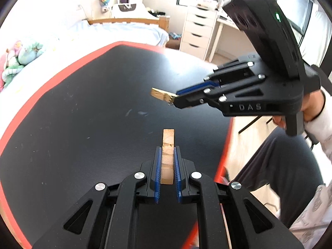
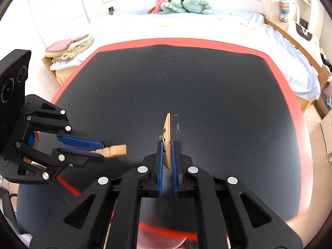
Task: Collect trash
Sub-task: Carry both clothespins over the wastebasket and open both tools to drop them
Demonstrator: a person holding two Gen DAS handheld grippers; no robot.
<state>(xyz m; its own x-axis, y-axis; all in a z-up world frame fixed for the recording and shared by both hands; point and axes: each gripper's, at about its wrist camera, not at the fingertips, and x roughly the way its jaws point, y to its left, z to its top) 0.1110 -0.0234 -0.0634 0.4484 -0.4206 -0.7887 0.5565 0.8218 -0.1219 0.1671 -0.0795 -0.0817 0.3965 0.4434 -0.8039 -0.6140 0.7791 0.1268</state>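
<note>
We hold both grippers above the black table, the left gripper clamped on one wooden piece, the right gripper on a clothespin half, presumably for disposal.

Black surface with red rim under both tongs. Bed with pale blue sheet beyond it, plush toys on top. White drawer unit far behind right tongs.
</note>
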